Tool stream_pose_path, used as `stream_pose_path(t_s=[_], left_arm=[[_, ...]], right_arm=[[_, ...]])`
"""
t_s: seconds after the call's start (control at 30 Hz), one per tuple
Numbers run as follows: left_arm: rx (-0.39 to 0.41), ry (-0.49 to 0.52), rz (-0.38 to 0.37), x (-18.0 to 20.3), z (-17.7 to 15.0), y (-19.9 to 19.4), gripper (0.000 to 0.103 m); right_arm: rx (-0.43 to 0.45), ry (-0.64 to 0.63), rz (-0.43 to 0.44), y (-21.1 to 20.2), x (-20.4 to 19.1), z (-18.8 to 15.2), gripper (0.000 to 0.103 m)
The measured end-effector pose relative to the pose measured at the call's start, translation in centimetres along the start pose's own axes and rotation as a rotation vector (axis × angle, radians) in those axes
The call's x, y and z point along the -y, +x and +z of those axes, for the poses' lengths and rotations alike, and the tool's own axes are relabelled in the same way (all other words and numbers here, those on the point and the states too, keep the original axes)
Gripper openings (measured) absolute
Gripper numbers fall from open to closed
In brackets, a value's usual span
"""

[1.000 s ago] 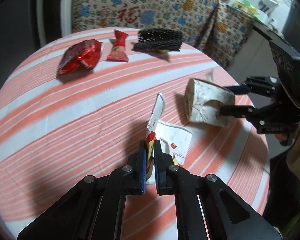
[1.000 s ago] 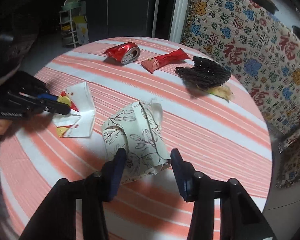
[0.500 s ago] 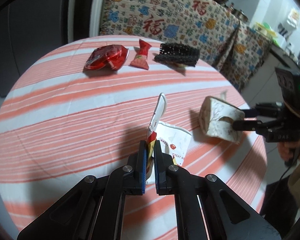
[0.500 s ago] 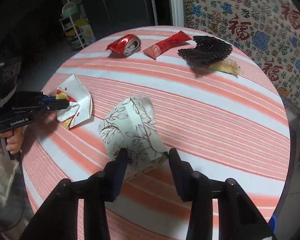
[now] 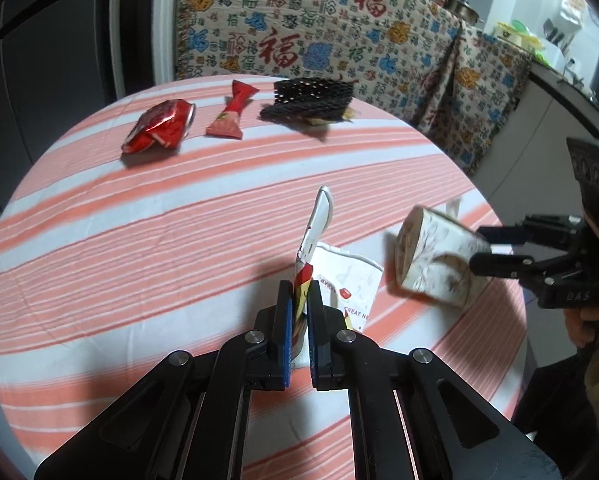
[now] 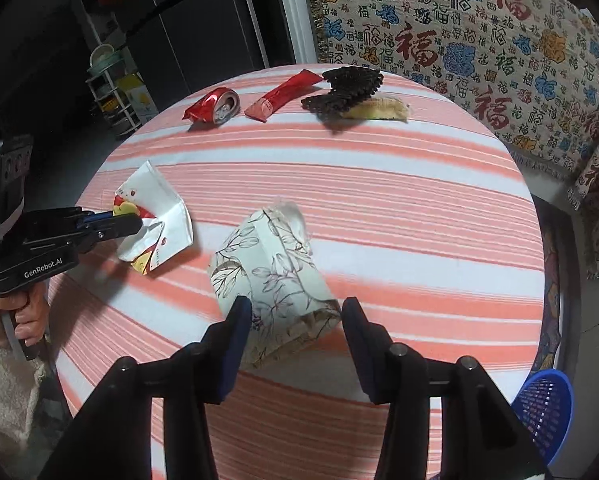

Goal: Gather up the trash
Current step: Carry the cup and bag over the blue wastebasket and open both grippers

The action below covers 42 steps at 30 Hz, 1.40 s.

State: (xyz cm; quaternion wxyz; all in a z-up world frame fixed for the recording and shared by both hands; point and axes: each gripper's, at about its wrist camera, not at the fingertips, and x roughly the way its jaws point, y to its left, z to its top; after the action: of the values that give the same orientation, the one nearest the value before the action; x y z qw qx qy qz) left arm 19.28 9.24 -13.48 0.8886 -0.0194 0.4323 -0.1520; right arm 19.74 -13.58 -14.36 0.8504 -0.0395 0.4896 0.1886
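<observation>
Since earlier frames: both hands have shifted across the tabletop [image 5: 99, 240] w/ their loads; far-edge trash sits in the same spots. Right hand-held gripper [image 6: 295, 320] has just been opening its jaws a little, w/ the floral tissue pack [image 6: 275, 276] between them. In the right wrist view the left finger touches the pack's side; the right finger seems to stand just clear of it. In the left wrist view the pack looks tilted, blurred, poss. off the cloth. Can't confirm a firm hold.

Left hand-held gripper [image 5: 297, 316] is pressed together, pinching the white-and-red paper wrapper [image 5: 339, 280] by a folded edge; the rest hangs toward the cloth.

Not yet collected, far side: crushed red can [image 5: 159, 128], red snack sachet [image 5: 231, 114], black foam net [image 5: 311, 98] w/ a yellowish scrap [image 6: 379, 108] next to it.

Blue basket [image 6: 543, 412] shows past the tabletop edge, lower right in the right wrist view. Likely the drop point.

Judgement: two items in hand, neither binned; slackened right grip risks dropping the pack before the basket.
</observation>
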Motion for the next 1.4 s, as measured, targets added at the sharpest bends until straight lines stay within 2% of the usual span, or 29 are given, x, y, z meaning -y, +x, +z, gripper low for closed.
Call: stream_pose_path(t_s=[0.1, 0.17, 0.23, 0.27, 0.3, 0.37, 0.53, 0.73, 1.1, 1.27, 1.4], left_arm=[[-0.003, 0.006, -0.001, 0.2, -0.1, -0.1, 0.005], [-0.002, 0.000, 0.000, 0.1, -0.1, -0.2, 0.005], [0.000, -0.008, 0.000, 0.0, -0.2, -0.4, 0.005], [0.000, -0.010, 0.002, -0.1, -0.2, -0.5, 0.005], [0.002, -0.012, 0.003, -0.1, -0.2, -0.7, 0.005], [0.006, -0.016, 0.004, 0.0, -0.2, -1.1, 0.005], [0.031, -0.001, -0.031, 2.3, 0.5, -2.2, 0.005], [0.032, 0.069, -0.113, 8.4, 2.0, -1.3, 0.005], [-0.015, 0.187, -0.270, 22.3, 3.9, 1.4, 0.005], [-0.041, 0.259, -0.338, 30.2, 4.5, 3.5, 0.005], [-0.071, 0.290, -0.377, 36.1, 4.8, 6.6, 0.005]], right_arm=[[0.008, -0.022, 0.005, -0.5, 0.2, 0.3, 0.055], [-0.013, -0.061, -0.001, -0.3, 0.1, 0.7, 0.062], [-0.038, -0.104, 0.005, 0.3, -0.1, 0.8, 0.062], [-0.057, -0.124, 0.022, 0.7, -0.3, 0.8, 0.061], [-0.085, -0.142, 0.031, 1.2, -0.5, 0.6, 0.042], [-0.086, -0.160, 0.001, 1.4, -0.8, 0.3, 0.042], [0.005, -0.045, 0.018, -1.6, 0.4, -0.7, 0.040], [0.106, 0.123, -0.007, -6.2, 5.0, -2.8, 0.039], [0.232, 0.345, -0.155, -14.9, 14.4, -8.7, 0.038], [0.235, 0.422, -0.316, -19.3, 19.7, -12.9, 0.038], [0.211, 0.487, -0.410, -20.7, 23.8, -16.1, 0.039]])
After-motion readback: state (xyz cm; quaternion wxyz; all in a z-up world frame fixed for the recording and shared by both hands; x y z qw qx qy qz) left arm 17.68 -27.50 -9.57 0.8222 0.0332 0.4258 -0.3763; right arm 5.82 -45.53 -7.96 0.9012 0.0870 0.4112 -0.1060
